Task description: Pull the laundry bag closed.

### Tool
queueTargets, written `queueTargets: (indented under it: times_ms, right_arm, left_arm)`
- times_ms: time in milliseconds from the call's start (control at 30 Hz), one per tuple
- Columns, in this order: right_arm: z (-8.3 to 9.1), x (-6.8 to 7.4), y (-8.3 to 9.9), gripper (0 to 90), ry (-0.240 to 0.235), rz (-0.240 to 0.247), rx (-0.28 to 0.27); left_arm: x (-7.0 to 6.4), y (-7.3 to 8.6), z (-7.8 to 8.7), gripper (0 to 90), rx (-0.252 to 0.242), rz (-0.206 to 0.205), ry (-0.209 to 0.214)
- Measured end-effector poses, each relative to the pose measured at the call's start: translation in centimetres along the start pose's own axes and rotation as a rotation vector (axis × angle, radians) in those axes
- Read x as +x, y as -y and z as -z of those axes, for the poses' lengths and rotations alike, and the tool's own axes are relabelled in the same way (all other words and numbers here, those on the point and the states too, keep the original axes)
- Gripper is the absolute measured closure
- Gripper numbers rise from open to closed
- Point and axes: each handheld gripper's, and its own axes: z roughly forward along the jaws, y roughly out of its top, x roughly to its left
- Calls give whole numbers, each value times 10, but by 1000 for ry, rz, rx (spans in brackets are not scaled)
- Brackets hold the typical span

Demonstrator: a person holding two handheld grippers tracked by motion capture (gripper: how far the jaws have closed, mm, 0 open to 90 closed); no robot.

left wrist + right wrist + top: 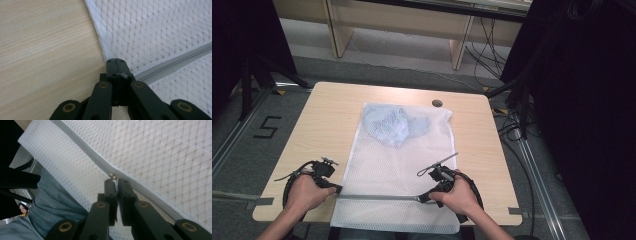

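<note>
A white mesh bag [397, 165] lies flat on the desk [327, 130], its near end hanging over the desk's front edge toward the person. Through the mesh at the far end a pale blue garment [393, 126] shows, its shape blurred by the netting.

A grey zip [377, 197] runs across the bag near the front edge. The left tool [337, 189] sits at the zip's left end, at the bag's side edge; in the left gripper view its jaws are pressed together on the fabric right where the zip [172, 63] ends, and the pinched bit itself is hidden between them. The right tool [421, 199] is at the zip's right stretch. In the right gripper view its jaws stand almost together, with a thin slit between them, at the small metal slider [113, 176]; whether they grip the pull tab cannot be made out, since it is covered by the jaw tips.

The person's hands [307, 192] are cut off by the bottom of the high view. Below the bag's hanging end, the right gripper view shows blue-grey trousers [52, 202].
</note>
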Motion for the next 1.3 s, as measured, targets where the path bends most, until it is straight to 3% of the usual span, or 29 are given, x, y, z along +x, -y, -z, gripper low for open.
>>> queueTargets:
  times_ms: [200, 233, 300, 333, 400, 533, 567, 633, 700, 867, 933, 1000, 1300]
  right_arm:
    - [1, -3, 4, 869, 6, -13, -3]
    - [2, -4, 4, 869, 0, 0, -4]
    - [2, -6, 4, 869, -4, 15, 0]
    - [3, -4, 4, 869, 1, -14, 2]
    - [3, -5, 5, 869, -6, 4, -18]
    - [4, -6, 6, 869, -12, -8, -23]
    - [5, -7, 7, 869, 4, -7, -15]
    - [6, -9, 7, 869, 1, -9, -15]
    - [7, -9, 8, 869, 1, -13, -16]
    - [8, -11, 9, 870, -1, -10, -14]
    - [10, -11, 10, 869, -14, -33, -24]
    - [10, -14, 11, 869, 2, -13, -19]
    - [14, -16, 13, 869, 9, -27, -11]
  left_arm:
    - [0, 0, 0, 900, 2, -1, 3]
    - [2, 0, 0, 899, 1, -21, 3]
    - [0, 0, 0, 900, -2, 1, 1]
    - [1, 0, 0, 900, 0, -12, 1]
    - [1, 0, 0, 899, 0, -20, 4]
    - [1, 0, 0, 900, 0, -14, 5]
    - [3, -1, 0, 899, 0, -41, -2]
    - [0, 0, 0, 899, -4, 3, 6]
    - [1, 0, 0, 900, 1, -10, 2]
    - [0, 0, 0, 900, -3, 0, 5]
    - [0, 0, 0, 900, -3, 0, 5]
    - [1, 0, 0, 900, -4, -9, 5]
    - [0, 0, 0, 900, -3, 0, 5]
